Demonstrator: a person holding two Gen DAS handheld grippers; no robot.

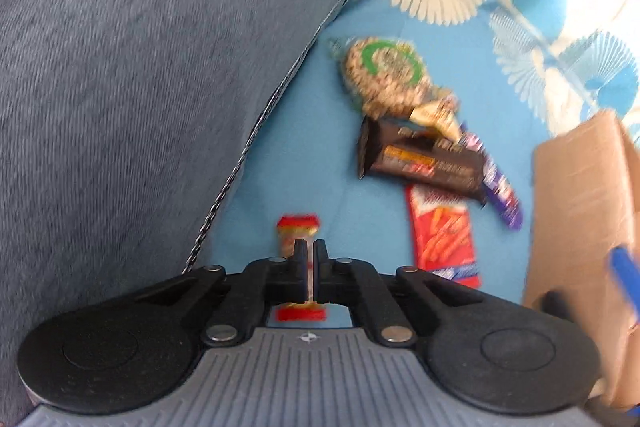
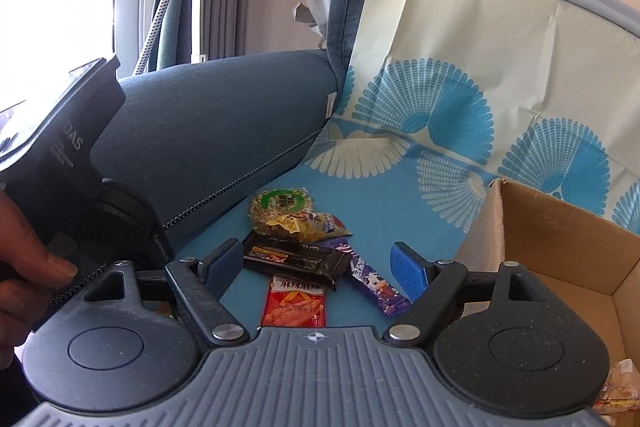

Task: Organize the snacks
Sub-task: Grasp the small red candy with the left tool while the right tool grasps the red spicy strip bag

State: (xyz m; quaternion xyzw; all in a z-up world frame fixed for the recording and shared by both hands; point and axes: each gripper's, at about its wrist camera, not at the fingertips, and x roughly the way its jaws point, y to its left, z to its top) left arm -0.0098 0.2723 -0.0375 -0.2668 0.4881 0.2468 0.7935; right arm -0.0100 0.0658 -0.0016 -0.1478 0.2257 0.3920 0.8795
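Left wrist view: the left gripper is seen pinched shut on a small red candy, held by a thin strip of wrapper only. Slip is judged likely if it is lifted fast, since so little wrapper is caught. Right wrist view: the right gripper is held wide, nothing between the pads, above the pile. Nearest is the red pack, overlapped by the black bar, with the purple bar beside it; the nut bag lies farthest. Two items could be grabbed at once, or the stack dragged. The box stands at right; its near flap could be clipped on transfer.
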